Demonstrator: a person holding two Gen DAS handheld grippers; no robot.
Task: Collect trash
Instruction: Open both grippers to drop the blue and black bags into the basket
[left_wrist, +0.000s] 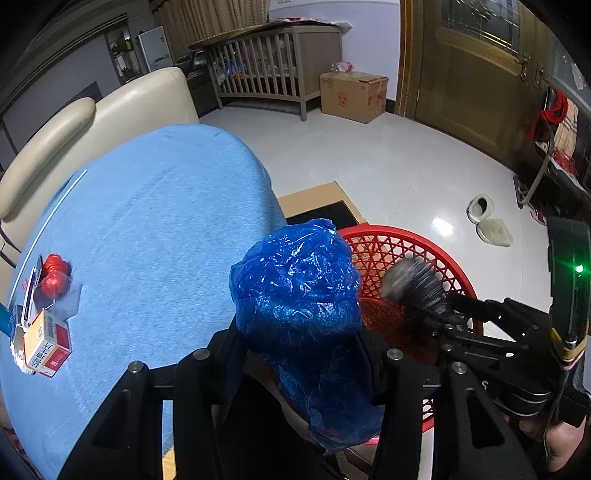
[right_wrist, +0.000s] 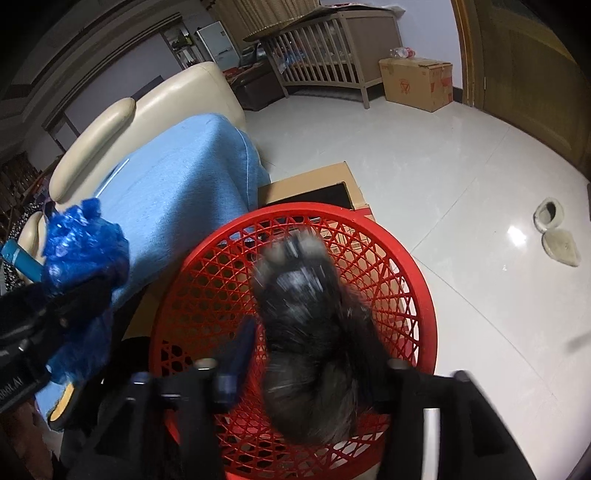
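Here, the left gripper (left_wrist: 299, 332) clamps a crumpled blue plastic bag (left_wrist: 295, 284) between its fingers, beside the rim of the red mesh basket (left_wrist: 391, 251). The right gripper (right_wrist: 310, 354), jaws parted, hovers over the basket; a blurred dark furry item (right_wrist: 303, 295) lies between them, and whether the pads touch it cannot be told.

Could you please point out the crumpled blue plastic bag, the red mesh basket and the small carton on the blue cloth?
blue plastic bag (left_wrist: 295, 280), left wrist view, on its crumpled upper bulge.
red mesh basket (right_wrist: 421, 266), right wrist view, on its right rim.
small carton (left_wrist: 46, 345), left wrist view, on its top face.
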